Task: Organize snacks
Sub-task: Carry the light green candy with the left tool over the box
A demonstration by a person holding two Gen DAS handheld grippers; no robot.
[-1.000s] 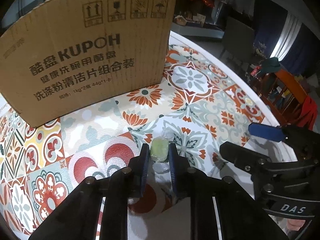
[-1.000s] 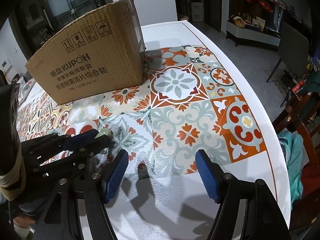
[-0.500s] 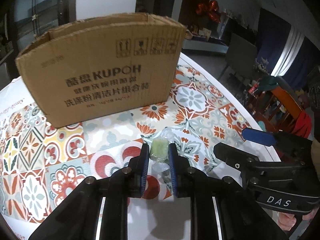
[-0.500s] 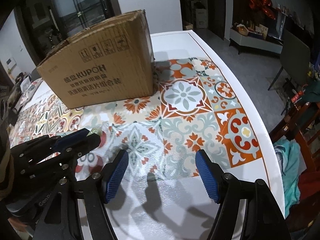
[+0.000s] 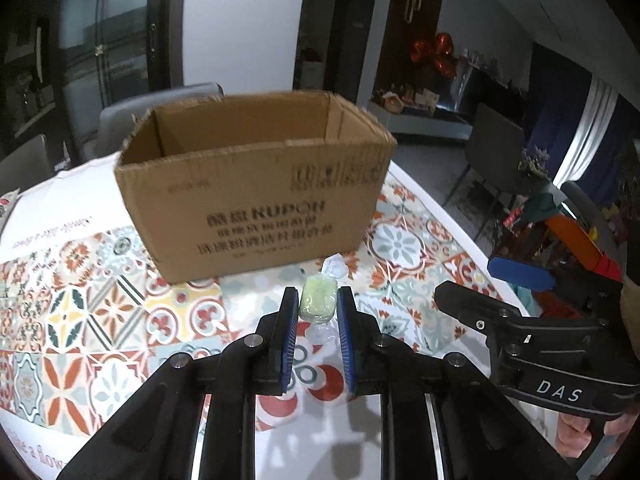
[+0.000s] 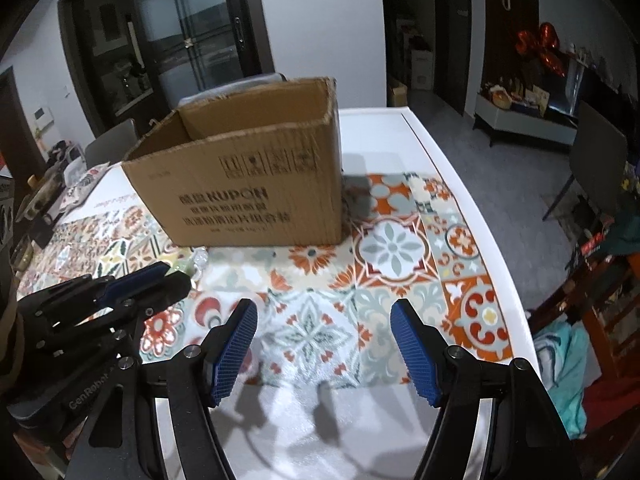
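Note:
A pale green candy in a clear twisted wrapper [image 5: 318, 301] is pinched between the blue pads of my left gripper [image 5: 318, 312], held above the patterned tablecloth. Ahead of it stands an open brown cardboard box [image 5: 256, 184] with dark print on its side; its inside bottom is hidden. In the right wrist view the same box [image 6: 248, 184] stands at the far middle and the left gripper [image 6: 160, 280] is at the left with the candy [image 6: 185, 270] just showing. My right gripper [image 6: 324, 344] is open with nothing between its fingers, over the table's near part.
The table [image 6: 472, 216] wears a tiled floral cloth with a white border and ends close on the right. Grey chairs [image 5: 132, 120] stand behind the box. A wooden chair with teal and red cloth [image 6: 568, 344] is at the right. Small items [image 6: 44, 196] lie far left.
Both grippers have risen, so the box's open top has come into view. The candy stays pinched in the left gripper, and the right gripper's jaws stand as wide as before.

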